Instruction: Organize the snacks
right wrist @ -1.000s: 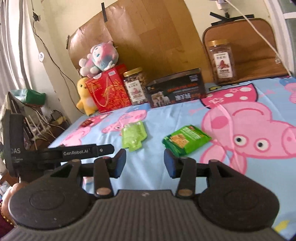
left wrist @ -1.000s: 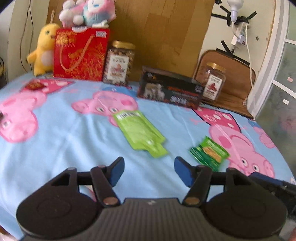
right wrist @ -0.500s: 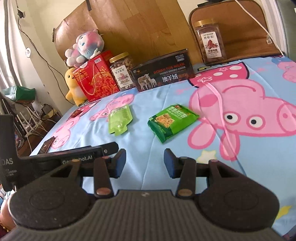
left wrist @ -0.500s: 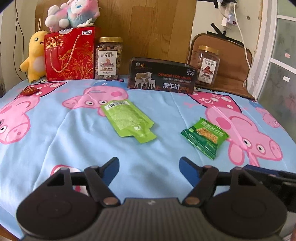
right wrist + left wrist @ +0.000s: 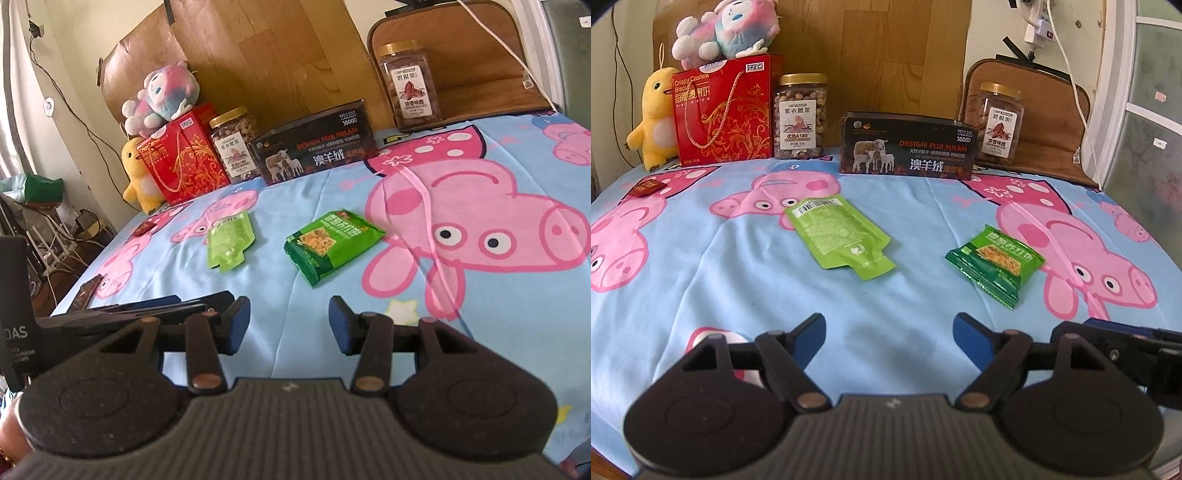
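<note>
A light green flat pouch lies mid-table on the blue pig-print cloth; it also shows in the right wrist view. A dark green cracker packet lies to its right, also in the right wrist view. My left gripper is open and empty, near the front edge, short of both packets. My right gripper is open and empty, in front of the cracker packet. The left gripper's side shows at the left of the right wrist view.
Along the back stand a red gift bag, a nut jar, a dark box and a second jar. A yellow plush and a pink plush sit at back left. A small red packet lies far left.
Both grippers have drawn back and levelled, so the view steadied and the packets sit a little farther ahead. Both stay open. Nothing on the table moved.
</note>
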Demonstrator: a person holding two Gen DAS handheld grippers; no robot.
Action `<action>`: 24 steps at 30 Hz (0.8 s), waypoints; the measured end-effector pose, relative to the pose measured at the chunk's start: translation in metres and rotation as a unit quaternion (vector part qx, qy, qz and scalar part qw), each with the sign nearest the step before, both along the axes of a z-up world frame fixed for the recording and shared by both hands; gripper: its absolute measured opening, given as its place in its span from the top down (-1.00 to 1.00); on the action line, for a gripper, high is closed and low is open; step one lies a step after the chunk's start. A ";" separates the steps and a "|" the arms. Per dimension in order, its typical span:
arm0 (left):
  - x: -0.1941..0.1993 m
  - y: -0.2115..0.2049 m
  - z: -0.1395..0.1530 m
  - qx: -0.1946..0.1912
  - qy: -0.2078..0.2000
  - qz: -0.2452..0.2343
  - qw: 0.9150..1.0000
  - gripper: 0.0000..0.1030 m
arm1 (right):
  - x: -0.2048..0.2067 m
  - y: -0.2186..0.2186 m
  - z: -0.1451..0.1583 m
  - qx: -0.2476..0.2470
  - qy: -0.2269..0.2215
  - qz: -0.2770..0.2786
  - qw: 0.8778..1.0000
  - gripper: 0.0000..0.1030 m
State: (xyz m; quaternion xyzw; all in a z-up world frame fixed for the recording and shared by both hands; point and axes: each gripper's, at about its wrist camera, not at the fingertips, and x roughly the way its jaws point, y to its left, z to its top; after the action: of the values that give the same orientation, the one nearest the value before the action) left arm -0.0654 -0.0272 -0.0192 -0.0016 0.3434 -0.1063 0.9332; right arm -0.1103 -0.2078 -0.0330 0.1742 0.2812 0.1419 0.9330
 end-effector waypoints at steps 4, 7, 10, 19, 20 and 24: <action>0.003 0.001 -0.003 0.001 0.007 0.003 1.000 -0.84 | 0.003 -0.003 -0.002 0.007 0.009 -0.001 1.000 -0.05; 0.006 0.002 -0.006 0.002 0.017 0.005 1.000 -0.85 | 0.003 -0.004 -0.004 0.009 0.015 0.001 1.000 -0.06; 0.008 0.003 -0.009 0.002 0.025 0.009 1.000 -0.88 | 0.002 -0.003 -0.004 0.009 0.016 0.001 1.000 -0.10; 0.012 0.003 -0.016 0.009 0.029 0.013 0.999 -1.00 | 0.005 -0.004 -0.006 0.004 0.028 -0.010 1.000 -0.34; 0.012 0.003 -0.016 0.010 0.029 0.013 0.999 -1.00 | 0.004 -0.005 -0.006 0.004 0.028 -0.012 1.000 -0.38; 0.014 0.006 -0.014 -0.001 0.035 0.011 0.999 -1.00 | 0.005 -0.008 -0.007 0.002 0.029 -0.022 0.999 -0.49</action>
State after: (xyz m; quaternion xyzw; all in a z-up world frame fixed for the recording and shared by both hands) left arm -0.0517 -0.0211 -0.0333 -0.0097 0.3760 -0.0961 0.9216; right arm -0.1054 -0.2155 -0.0399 0.1861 0.3041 0.1169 0.9269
